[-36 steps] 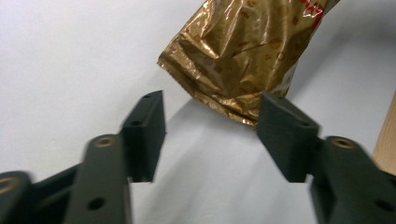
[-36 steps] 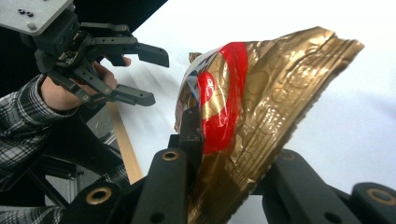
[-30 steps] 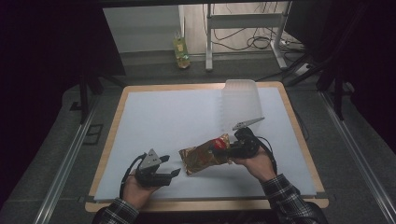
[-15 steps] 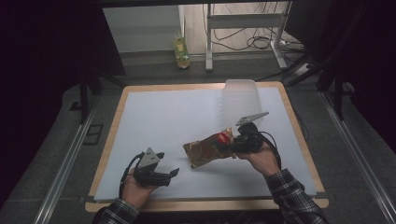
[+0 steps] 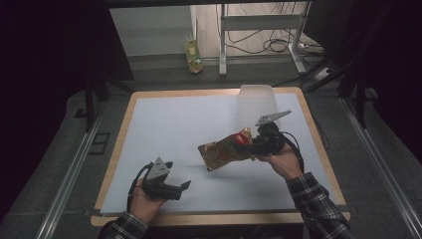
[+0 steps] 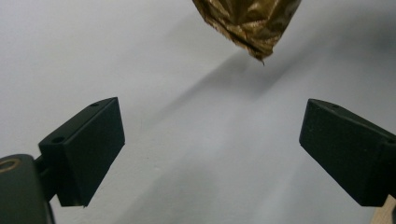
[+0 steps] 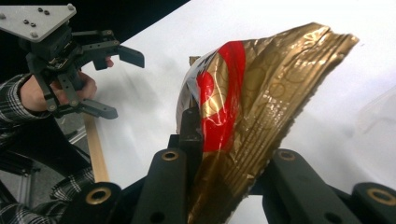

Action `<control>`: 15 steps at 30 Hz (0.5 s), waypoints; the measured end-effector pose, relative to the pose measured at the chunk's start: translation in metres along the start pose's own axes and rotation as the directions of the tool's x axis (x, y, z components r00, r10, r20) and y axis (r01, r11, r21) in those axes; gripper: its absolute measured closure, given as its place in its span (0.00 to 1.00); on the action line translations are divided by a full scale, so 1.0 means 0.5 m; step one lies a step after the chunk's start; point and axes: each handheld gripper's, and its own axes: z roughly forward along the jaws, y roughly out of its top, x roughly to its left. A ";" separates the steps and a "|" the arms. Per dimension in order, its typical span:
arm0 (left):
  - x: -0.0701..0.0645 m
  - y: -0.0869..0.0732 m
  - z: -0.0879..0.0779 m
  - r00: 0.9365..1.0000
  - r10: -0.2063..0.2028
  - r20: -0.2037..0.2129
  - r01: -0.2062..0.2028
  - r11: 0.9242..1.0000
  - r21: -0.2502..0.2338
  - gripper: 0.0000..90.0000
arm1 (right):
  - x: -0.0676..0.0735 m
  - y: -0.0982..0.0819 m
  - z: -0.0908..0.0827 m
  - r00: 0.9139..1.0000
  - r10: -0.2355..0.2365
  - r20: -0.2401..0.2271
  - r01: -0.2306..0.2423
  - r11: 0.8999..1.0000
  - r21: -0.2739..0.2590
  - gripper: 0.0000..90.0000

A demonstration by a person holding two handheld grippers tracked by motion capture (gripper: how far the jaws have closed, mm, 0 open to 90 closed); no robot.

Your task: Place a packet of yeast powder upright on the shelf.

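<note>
The right gripper (image 5: 250, 145) has its jaws pressed tight on one end of a gold foil snack bag (image 5: 224, 152) with a red patch, and holds it up off the white table sheet (image 5: 179, 124). The bag's shadow on the sheet lies apart from it. From those jaws the bag's long axis runs straight out and away, roughly level, toward the person's left side, so its free crimped end is the part farthest from the grip.

The left gripper (image 5: 183, 187) sits low near the table's front edge, and its jaws have just been opening; they now stand spread wide with nothing between them. In the left gripper view the bag's free corner (image 6: 254, 32) hangs ahead of and above the gap, a little toward the right-hand jaw, well apart from both pads.

To my eye the bag's loose end points roughly across the left jaws' line of reach, so a forward and upward move would bring it into the gap. A clear plastic container (image 5: 255, 102) stands beyond the right hand.
</note>
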 end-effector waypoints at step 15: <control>-0.002 -0.001 0.004 1.000 0.023 -0.014 -0.022 1.000 0.021 0.05 | -0.023 0.037 -0.032 0.997 -0.060 0.054 0.061 0.998 -0.007 0.84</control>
